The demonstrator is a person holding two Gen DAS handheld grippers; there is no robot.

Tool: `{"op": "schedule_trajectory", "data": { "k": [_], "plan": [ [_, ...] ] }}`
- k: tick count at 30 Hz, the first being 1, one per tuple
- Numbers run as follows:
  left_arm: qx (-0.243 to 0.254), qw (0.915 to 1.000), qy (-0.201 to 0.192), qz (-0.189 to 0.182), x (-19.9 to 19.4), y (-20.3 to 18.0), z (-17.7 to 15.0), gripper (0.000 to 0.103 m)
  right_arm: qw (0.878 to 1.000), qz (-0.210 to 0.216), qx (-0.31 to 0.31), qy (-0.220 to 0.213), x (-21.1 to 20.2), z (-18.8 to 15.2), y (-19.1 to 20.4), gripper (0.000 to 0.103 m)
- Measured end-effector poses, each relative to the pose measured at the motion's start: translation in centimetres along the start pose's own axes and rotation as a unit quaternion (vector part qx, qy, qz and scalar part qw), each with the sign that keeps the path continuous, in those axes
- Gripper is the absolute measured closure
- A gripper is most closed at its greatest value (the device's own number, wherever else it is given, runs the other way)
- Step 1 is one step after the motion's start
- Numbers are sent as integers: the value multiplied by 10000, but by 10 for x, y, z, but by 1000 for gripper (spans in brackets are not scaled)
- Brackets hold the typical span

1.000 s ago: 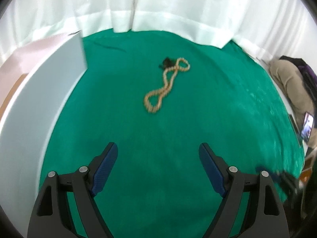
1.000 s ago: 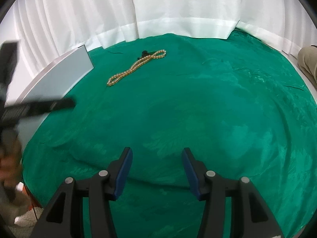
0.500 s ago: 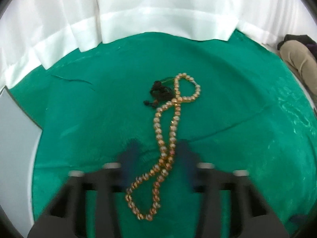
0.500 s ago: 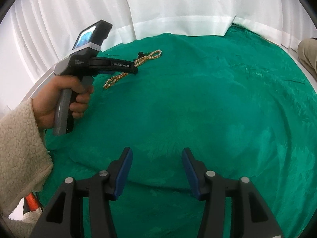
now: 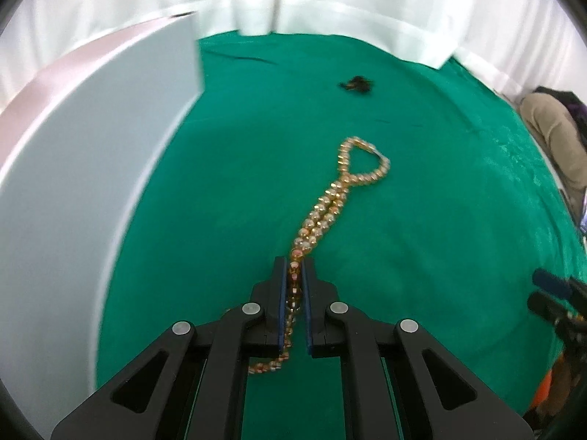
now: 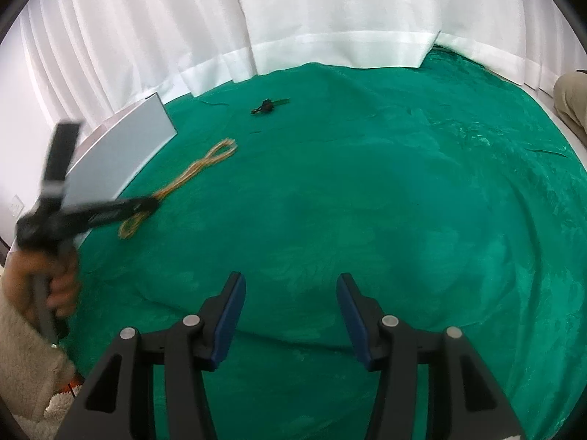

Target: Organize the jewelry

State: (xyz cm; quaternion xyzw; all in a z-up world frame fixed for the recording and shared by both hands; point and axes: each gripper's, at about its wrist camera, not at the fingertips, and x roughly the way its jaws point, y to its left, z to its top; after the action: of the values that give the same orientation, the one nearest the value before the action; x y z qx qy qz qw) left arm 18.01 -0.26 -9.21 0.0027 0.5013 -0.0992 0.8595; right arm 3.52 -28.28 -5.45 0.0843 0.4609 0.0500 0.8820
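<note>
Left gripper (image 5: 293, 286) jaws clamped on bead necklace (image 5: 326, 209); right gripper (image 6: 290, 304) jaws half-open w/ nothing between.

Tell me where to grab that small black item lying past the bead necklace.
Grip the black item across its dark bunched middle, coming from above with the open right claw. It lies flat and alone on the green cloth, its thin green end pointing right, so any side is free.
</note>
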Motion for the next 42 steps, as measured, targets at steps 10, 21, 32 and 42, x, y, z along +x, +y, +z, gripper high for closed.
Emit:
{"op": "schedule_trajectory", "data": {
  "k": [10, 21, 32, 42],
  "plan": [
    [101, 9989, -378, 254, 10, 9, -5, 21, 9899, 986, 207, 1000, 25, 84, 13, 48],
    [146, 9984, -384, 397, 10, 8, -7, 17, 9960, 151, -327, 813, 185, 218, 31, 48],
    [150, 9984, -384, 387, 10, 8, -7, 16, 9955, -570, -580, 482, 200, 219, 59, 85],
    [140, 9984, -386, 391, 11, 7, -7, 15, 9896, 277, -1013, 983, 126, 143, 63, 85]
  ]
}}
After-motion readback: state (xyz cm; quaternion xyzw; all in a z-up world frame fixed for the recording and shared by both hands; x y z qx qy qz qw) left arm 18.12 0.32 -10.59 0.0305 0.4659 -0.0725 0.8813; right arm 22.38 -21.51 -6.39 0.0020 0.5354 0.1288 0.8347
